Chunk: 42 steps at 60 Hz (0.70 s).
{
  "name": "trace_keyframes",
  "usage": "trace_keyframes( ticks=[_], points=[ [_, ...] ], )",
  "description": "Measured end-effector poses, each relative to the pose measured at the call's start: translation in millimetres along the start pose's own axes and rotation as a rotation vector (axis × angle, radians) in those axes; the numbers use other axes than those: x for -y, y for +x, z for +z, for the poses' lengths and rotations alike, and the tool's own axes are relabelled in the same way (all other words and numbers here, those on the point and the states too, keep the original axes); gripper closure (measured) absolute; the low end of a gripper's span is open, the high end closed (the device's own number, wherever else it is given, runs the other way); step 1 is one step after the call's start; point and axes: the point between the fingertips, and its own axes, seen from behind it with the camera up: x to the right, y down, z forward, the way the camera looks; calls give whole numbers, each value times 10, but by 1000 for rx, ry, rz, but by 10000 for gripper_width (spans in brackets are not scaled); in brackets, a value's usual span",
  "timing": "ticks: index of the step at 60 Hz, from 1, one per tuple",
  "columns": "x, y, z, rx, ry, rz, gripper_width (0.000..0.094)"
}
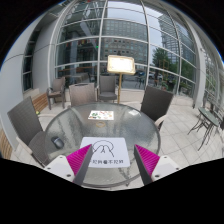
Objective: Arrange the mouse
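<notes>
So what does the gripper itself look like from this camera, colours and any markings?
The gripper shows two jaws, each with a bright magenta pad on its inner face, wedge-shaped and tapering toward the tips. The outer parts of the fingers look pale grey or white. No cables, labels or sleeve are visible on it. The printed white card between them lies on the glass table, not on the gripper.

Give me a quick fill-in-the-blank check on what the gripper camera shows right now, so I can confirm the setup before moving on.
1. The white sheet lies on a round ____ table.
2. The gripper has its fingers ____, with nothing clamped between the pads.
3. The near edge of the sheet lies ____ the two fingers.
4. Around the table stand several empty ____.

Missing words: glass; open; between; chairs
</notes>
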Motion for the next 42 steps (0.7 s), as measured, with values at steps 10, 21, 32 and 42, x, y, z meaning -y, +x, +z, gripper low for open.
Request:
trace_keyframes(
  ticks=[10, 21, 32, 42],
  points=[
    [-259, -164, 54, 16, -57, -15, 97],
    [-919, -705, 400, 45, -138, -15, 114],
    [-1509, -1745, 700, 143, -266, -76, 108],
    [-1632, -2714, 1193, 225, -330, -105, 96]
  ],
)
